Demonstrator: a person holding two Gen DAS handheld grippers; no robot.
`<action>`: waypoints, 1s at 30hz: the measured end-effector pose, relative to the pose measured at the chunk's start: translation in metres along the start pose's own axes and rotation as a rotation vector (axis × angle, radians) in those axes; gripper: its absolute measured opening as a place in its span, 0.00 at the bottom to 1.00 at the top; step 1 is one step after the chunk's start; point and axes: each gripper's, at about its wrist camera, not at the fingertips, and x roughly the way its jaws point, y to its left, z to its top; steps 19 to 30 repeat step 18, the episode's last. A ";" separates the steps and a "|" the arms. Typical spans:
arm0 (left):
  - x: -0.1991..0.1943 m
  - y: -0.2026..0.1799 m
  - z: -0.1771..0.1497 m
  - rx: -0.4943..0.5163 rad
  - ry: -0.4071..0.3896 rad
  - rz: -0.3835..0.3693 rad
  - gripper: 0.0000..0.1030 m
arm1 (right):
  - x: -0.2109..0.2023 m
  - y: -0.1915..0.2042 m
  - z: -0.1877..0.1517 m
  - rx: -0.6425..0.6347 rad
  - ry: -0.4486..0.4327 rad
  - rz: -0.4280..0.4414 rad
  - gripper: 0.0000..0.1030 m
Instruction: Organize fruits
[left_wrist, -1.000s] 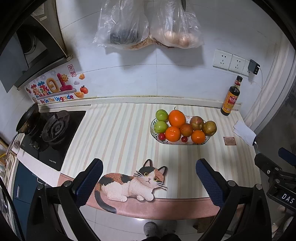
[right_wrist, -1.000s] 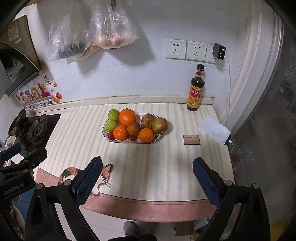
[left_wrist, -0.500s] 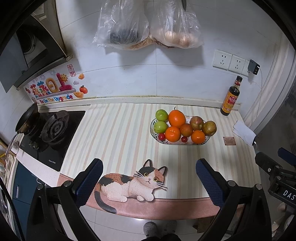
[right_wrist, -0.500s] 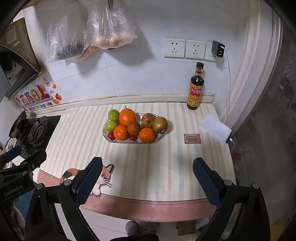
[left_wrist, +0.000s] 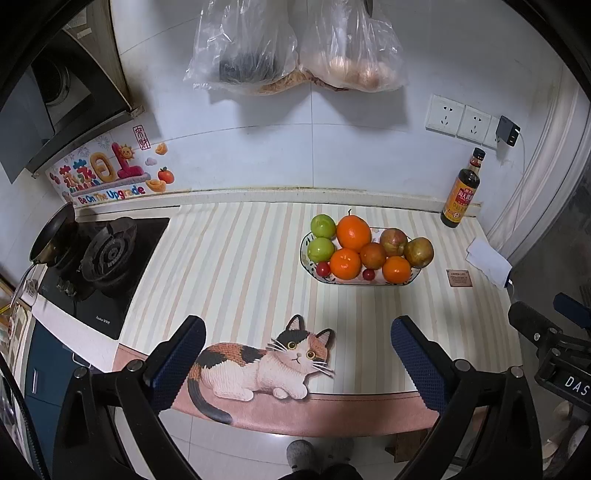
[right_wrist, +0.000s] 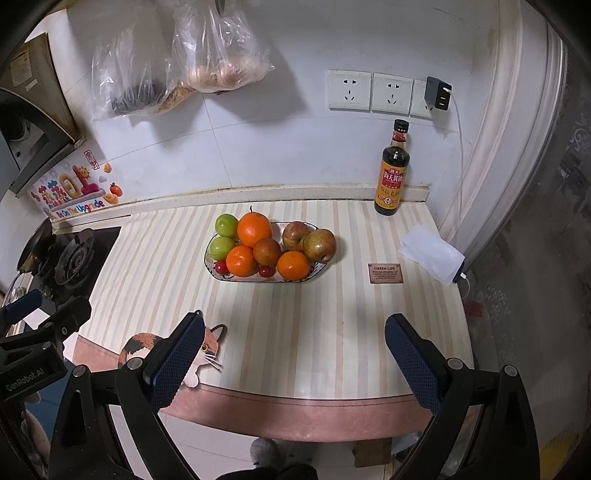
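Where the striped counter (right_wrist: 314, 325) ends toward the camera, a pink rounded edge (right_wrist: 295, 410) runs left to right, with floor below it. Left boundary: gas hob (left_wrist: 99, 266) with a pan (left_wrist: 50, 236) on its far burner. Rear boundary: white tiled wall carrying two hanging plastic bags (left_wrist: 295, 44) and a row of sockets (right_wrist: 369, 90). Right boundary: a pale curved moulding (right_wrist: 498, 147).

Item 1, fruit plate (right_wrist: 317, 272): oval, long axis running left to right, parallel to the rear wall; sits in the far middle of the counter, well apart from both grippers. Contents: two green apples (right_wrist: 226, 225) at the left end, a large orange (right_wrist: 254, 229) behind, two smaller oranges (right_wrist: 241, 260) in front, reddish apples (right_wrist: 296, 235) toward the right end, small red cherry tomatoes (right_wrist: 221, 266) along the front rim.

Item 2, soy sauce bottle (right_wrist: 392, 170): upright, rear right corner by the wall.

Item 3, brown plaque (right_wrist: 386, 273) and folded white cloth (right_wrist: 432, 254): right of the plate, apart from it.

Item 4, cat-shaped mat (left_wrist: 258, 365): front edge, head pointing right.

Open counter lies between plate and front edge, and between plate and hob.

Left gripper (left_wrist: 297, 363): jaws spread wide, holding nothing, over the front edge above the mat. Right gripper (right_wrist: 293, 362): jaws spread wide, holding nothing, over the front edge right of the mat.
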 end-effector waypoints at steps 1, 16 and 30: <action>0.000 0.000 0.000 0.000 0.000 -0.001 1.00 | 0.001 0.000 0.001 0.000 -0.001 -0.001 0.97; -0.003 -0.006 -0.004 0.007 -0.014 -0.006 1.00 | 0.000 -0.001 -0.001 -0.003 0.004 0.010 0.97; -0.004 -0.007 -0.004 0.007 -0.018 -0.006 1.00 | 0.000 -0.001 -0.001 -0.003 0.004 0.010 0.97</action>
